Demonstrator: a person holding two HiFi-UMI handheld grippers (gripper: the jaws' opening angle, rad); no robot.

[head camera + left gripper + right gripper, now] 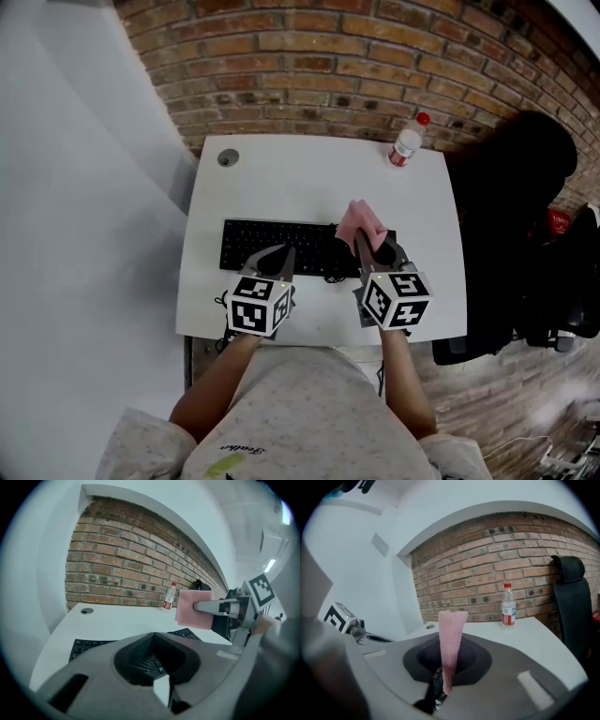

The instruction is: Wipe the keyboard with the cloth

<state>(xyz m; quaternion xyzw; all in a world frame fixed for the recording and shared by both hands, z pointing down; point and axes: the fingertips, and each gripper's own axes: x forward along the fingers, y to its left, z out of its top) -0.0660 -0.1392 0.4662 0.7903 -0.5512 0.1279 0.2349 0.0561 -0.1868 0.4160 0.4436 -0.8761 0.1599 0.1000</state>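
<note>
My right hand-held gripper (367, 246) is clamped on the soft pink knitted cloth (359, 223), which I hold upright over the right end of the flat black keyboard (281, 246) on the white counter (309, 178). My left hand-held gripper (272, 259) has its jaws together with nothing between them, over the keyboard's near edge. A clear red-capped plastic bottle (406, 142) stands at the far right corner.

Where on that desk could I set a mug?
The widest bare patch of the white desk is behind the black keyboard, between the grey round cable hole and the red-capped plastic bottle. Right of the keyboard is a smaller strip. The front is crowded: the left gripper and the right gripper with the pink cloth.
</note>
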